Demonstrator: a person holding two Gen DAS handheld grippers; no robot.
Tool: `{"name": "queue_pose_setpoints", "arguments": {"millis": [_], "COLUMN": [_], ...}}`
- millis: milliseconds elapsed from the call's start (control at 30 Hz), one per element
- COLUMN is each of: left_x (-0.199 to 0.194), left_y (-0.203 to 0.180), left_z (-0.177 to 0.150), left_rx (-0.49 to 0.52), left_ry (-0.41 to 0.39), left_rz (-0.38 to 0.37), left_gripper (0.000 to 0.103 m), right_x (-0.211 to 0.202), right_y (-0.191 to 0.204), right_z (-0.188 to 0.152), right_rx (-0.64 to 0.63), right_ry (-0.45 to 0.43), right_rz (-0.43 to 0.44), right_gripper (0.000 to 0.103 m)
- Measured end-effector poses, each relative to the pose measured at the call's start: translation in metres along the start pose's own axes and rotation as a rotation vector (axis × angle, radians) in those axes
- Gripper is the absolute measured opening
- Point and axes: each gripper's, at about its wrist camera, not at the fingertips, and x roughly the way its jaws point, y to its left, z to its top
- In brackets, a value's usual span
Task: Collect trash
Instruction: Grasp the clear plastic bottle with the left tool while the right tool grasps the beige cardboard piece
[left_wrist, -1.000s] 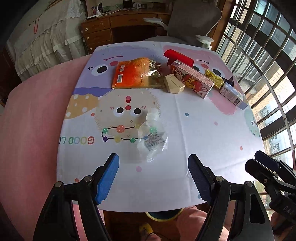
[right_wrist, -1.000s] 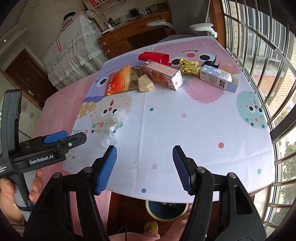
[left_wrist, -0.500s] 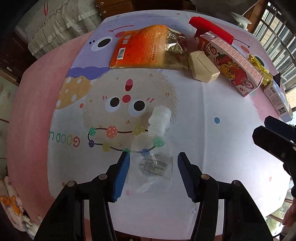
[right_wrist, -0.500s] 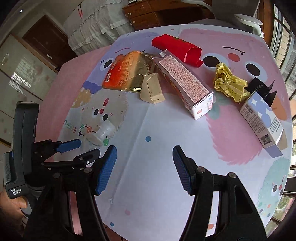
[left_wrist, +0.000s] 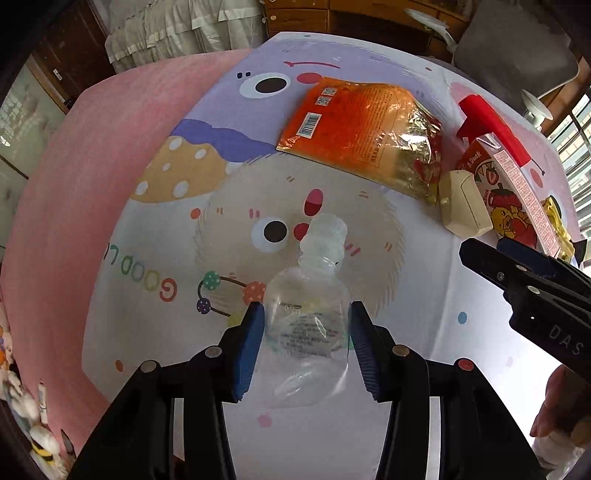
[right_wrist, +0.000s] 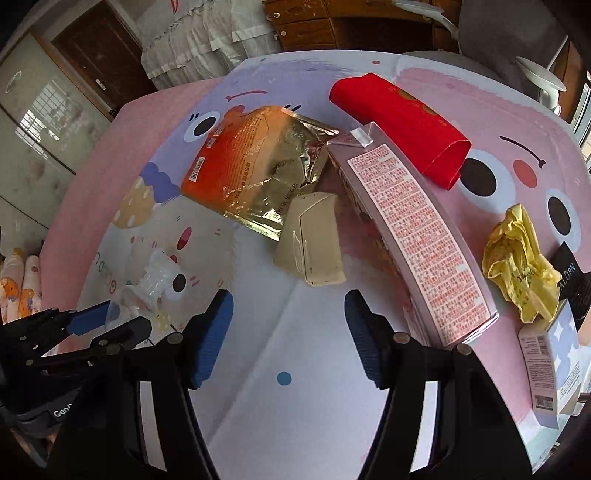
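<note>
Left wrist view: left hand-held gripper (left_wrist: 306, 332) straddles the crumpled clear bottle (left_wrist: 308, 325), pads at its flanks, grip unconfirmed. Squeeze mid-body, gently; thin plastic may buckle. Right of the bottle, the right hand-held gripper (right_wrist: 288, 332) gapes empty over the worktop (right_wrist: 295, 406).

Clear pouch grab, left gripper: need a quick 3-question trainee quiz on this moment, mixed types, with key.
1. True or false: the left gripper has the clear pouch between its fingers.
2. What touches the beige box? A. orange snack bag B. yellow wrapper C. red sleeve
3. Fill in: the right gripper is ____ and holds nothing.

Key: 1 true; 2 A; 3 open
</note>
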Motion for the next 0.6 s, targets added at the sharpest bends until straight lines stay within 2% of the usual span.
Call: {"name": "queue_pose_setpoints", "arguments": {"millis": [200,367,400,433,600], "left_x": [-0.005,-0.007,-0.007,-0.008,-0.011], "left_y": [0.017,0.025,0.026,0.026,0.028], "left_z": [0.009,0.012,0.012,0.012,0.008], "left_rx": [-0.058,-0.091,-0.094,-0.095,-0.091], "left_ry": [-0.013,-0.014,-0.014,-0.015,-0.021], "left_rz": [-0.009,-0.021,-0.023,-0.024,-0.033], "left_gripper": [0.047,0.047,0.047,0.047,0.047], "right_x": [0.023,0.04,0.042,0.043,0.042], "right_y": [0.013,0.023,0.026,0.028,0.027], "right_z": [0.018,0.02,0.019,0.018,0.012], "right_rx": [-0.066,-0.139,-0.163,-0.18,-0.195], "right_ry": [-0.023,-0.035,-0.045,-0.055,-0.064], "right_rz": [-0.109,-0.183,-0.203,-0.227,-0.202], "right_gripper": [0.06,0.059,0.055,0.044,0.043]}}
